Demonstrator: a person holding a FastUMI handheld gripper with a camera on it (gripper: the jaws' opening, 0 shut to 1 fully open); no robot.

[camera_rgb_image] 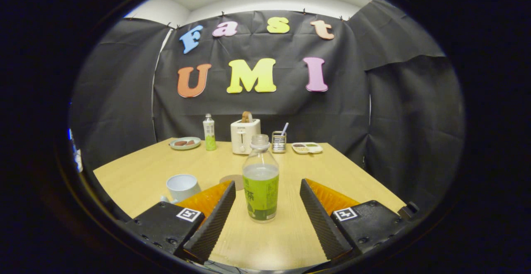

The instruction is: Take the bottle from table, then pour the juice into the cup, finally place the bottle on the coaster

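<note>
A clear plastic bottle (260,180) with a green label and pale green juice stands upright on the wooden table (137,174), its cap off. It rises between my two fingertips, a little nearer the left one, touching neither. My gripper (267,187) is open wide around it. A white cup (182,187) sits to the left, just beyond the left finger (215,216). A round brown coaster (232,180) lies flat behind the bottle's left side, partly hidden by the left finger and the bottle.
Along the table's far edge stand a green plate (185,143) with food, a second small bottle (209,132), a white toaster (245,135), a metal holder (279,141) with a stick, and a white divided dish (307,147). Black cloth walls close in behind.
</note>
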